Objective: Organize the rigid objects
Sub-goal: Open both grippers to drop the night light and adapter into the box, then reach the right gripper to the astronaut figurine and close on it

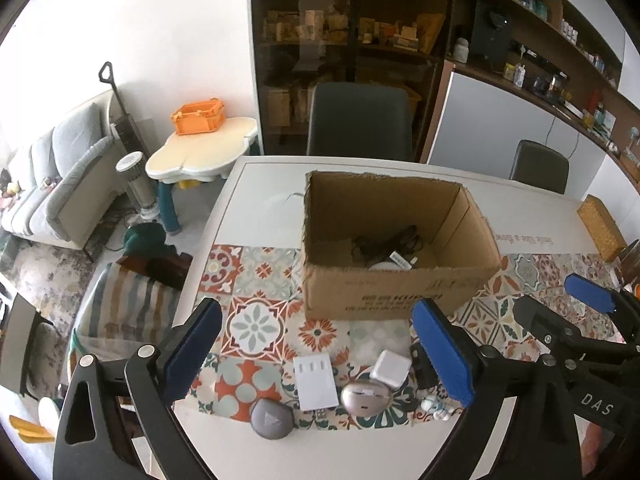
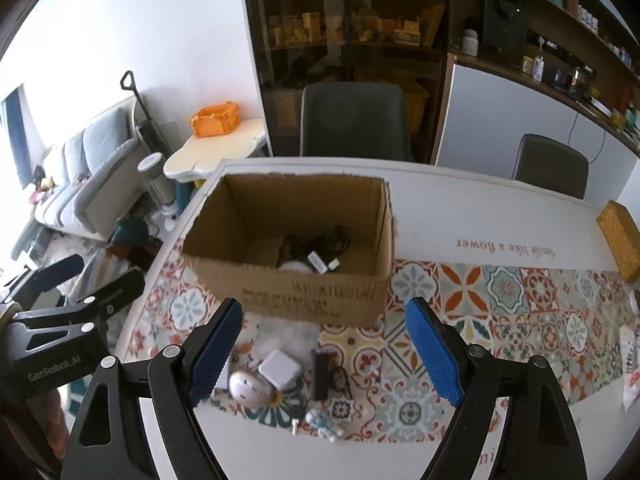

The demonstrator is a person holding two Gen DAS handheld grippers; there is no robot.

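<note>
An open cardboard box (image 1: 400, 292) (image 2: 304, 292) stands on the tiled mat and holds black cables and a white item. In front of it lie a grey oval case (image 1: 272, 418), a white power strip (image 1: 315, 380), a silver mouse (image 1: 366, 397) (image 2: 250, 389), a white charger cube (image 1: 391, 368) (image 2: 280, 369), a black adapter (image 1: 423, 366) (image 2: 320, 372) and a small blue-white figurine (image 1: 436, 404) (image 2: 322, 426). My left gripper (image 1: 316, 348) is open and empty above these items. My right gripper (image 2: 324, 348) is open and empty above them too.
The white table (image 2: 500, 216) carries a patterned mat (image 2: 520, 300). A yellow woven box (image 2: 620, 240) sits at the far right edge. Dark chairs (image 1: 360, 120) stand behind the table. A sofa, a heater and a small kids' table with an orange crate (image 1: 198, 117) lie to the left.
</note>
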